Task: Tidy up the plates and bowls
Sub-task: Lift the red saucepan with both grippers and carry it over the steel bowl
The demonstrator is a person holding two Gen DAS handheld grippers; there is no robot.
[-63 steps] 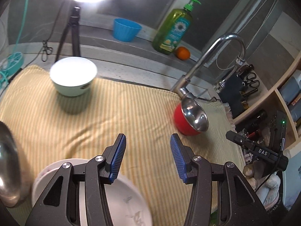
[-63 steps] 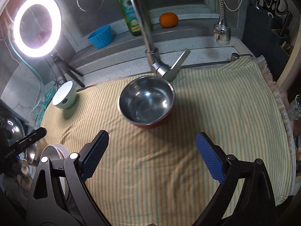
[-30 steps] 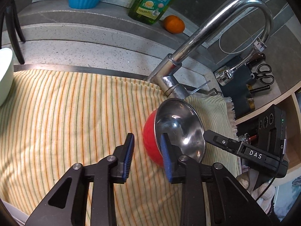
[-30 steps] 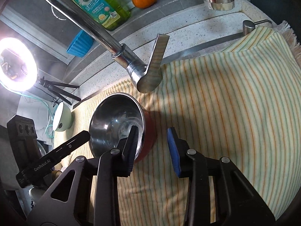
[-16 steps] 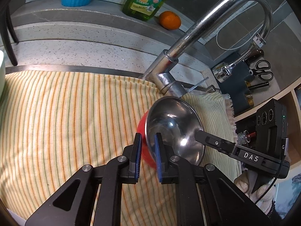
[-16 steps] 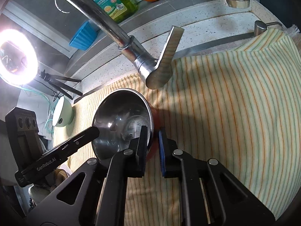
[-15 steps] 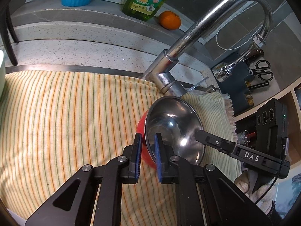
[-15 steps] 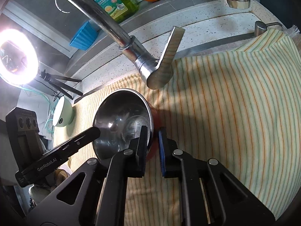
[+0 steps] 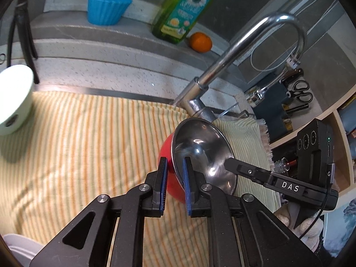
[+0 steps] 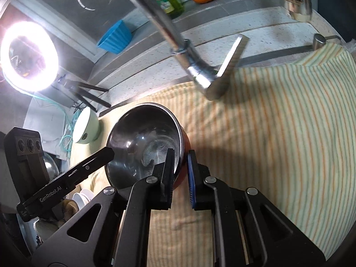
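Primary light source: a circular white ring light [image 10: 29,55] at the upper left of the right wrist view, overexposed to pure white with a halo bleeding into its surroundings. Overall illumination is bright and even on the yellow striped cloth [image 9: 89,144]. The red-sided steel bowl [image 9: 200,153] carries specular highlights and smeared reflections on its inner surface. The curved chrome tap [image 10: 191,64] casts a soft shadow onto the cloth below it. The pale green ceramic bowl [image 9: 13,98] is slightly washed out and blurred. Both views show strong fisheye curvature with dark vignetted corners. Edge detail is soft.
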